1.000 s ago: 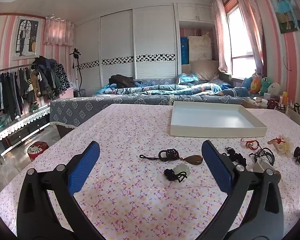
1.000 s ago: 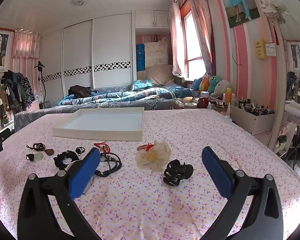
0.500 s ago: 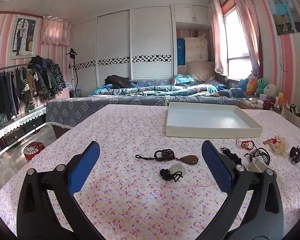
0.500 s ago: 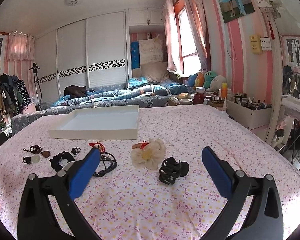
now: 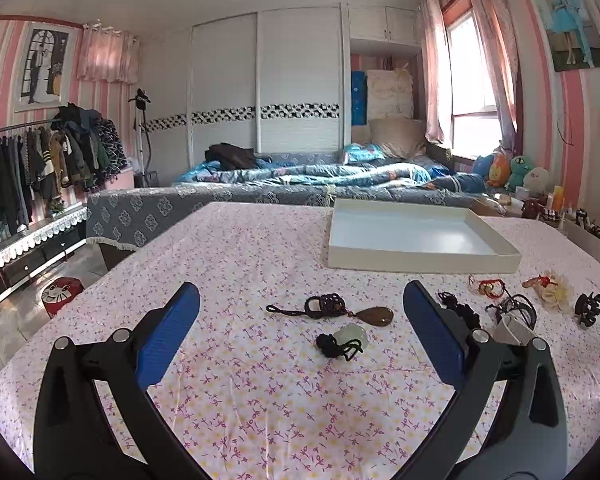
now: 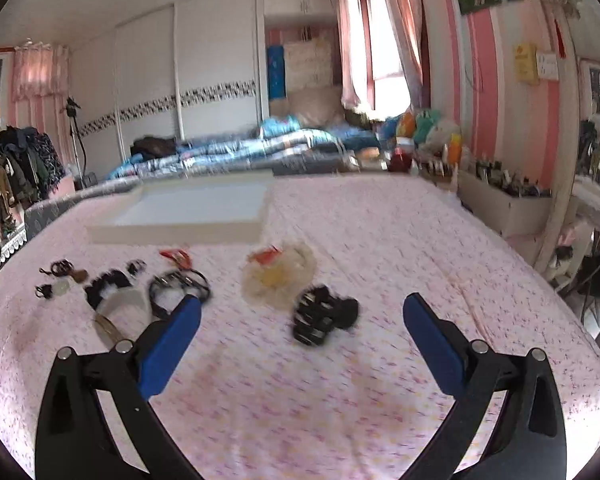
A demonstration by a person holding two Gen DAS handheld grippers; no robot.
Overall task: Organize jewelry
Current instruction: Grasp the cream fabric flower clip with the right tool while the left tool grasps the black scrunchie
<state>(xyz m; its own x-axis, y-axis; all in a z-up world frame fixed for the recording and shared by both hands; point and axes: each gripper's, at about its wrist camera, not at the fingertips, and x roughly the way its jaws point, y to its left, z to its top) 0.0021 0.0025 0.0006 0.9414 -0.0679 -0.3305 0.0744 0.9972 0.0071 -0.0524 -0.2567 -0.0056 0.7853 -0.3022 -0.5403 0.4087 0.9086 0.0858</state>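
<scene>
Jewelry lies scattered on the floral tablecloth in front of a shallow white tray (image 5: 420,259). In the left wrist view a brown teardrop pendant on a dark cord (image 5: 376,315) and a pale jade pendant (image 5: 350,336) lie between the fingers of my open, empty left gripper (image 5: 300,336). In the right wrist view, which is blurred, a black claw hair clip (image 6: 322,318) lies between the fingers of my open, empty right gripper (image 6: 302,336), with a cream flower hair piece (image 6: 278,276) just beyond. The tray also shows in the right wrist view (image 6: 180,234).
Black hair ties and bangles (image 6: 180,290), a red cord (image 6: 176,258) and a white band (image 6: 120,306) lie left of the flower. A white box of bottles (image 6: 504,208) stands at the table's right edge. A bed (image 5: 320,184) is behind the table.
The right gripper has moved down and forward toward the black claw clip, with motion blur. The left gripper's view has barely shifted. Both grippers stay open.
</scene>
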